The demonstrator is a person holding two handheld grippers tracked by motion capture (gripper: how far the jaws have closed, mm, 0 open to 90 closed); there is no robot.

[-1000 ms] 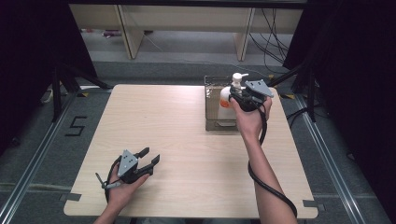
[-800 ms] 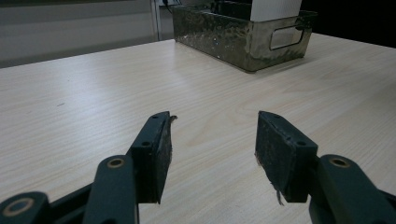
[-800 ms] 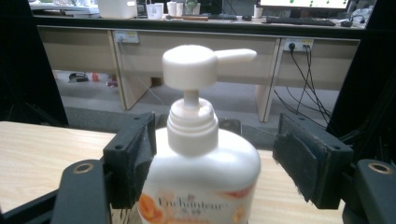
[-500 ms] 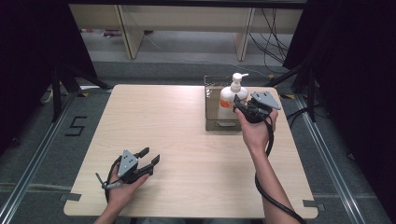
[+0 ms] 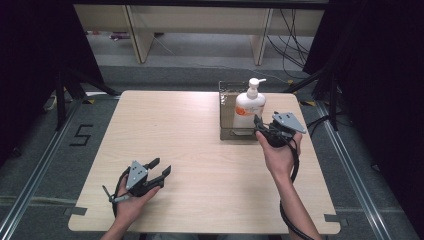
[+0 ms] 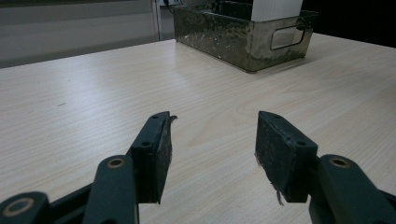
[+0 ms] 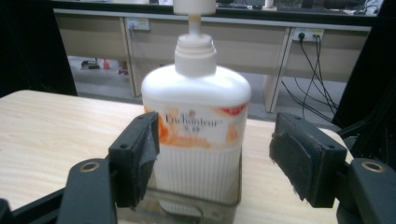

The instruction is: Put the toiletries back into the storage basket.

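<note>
Here, right gripper (image 7: 212,161) wide open, empty, facing pump lotion bottle (image 7: 196,126) in metal basket (image 5: 227,112); smooth plastic, likely slippery, grip ribbed lower body; left gripper (image 6: 212,156) open, empty

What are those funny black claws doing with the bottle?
A person holds a claw-like gripper in each hand. The right gripper is open, just in front of a white pump bottle of lotion that stands upright in a metal bin at the far side of the wooden table. Its jaws stand apart on either side of the bottle without squeezing it. The left gripper is open too, resting near the table's front edge and holding nothing.
</note>
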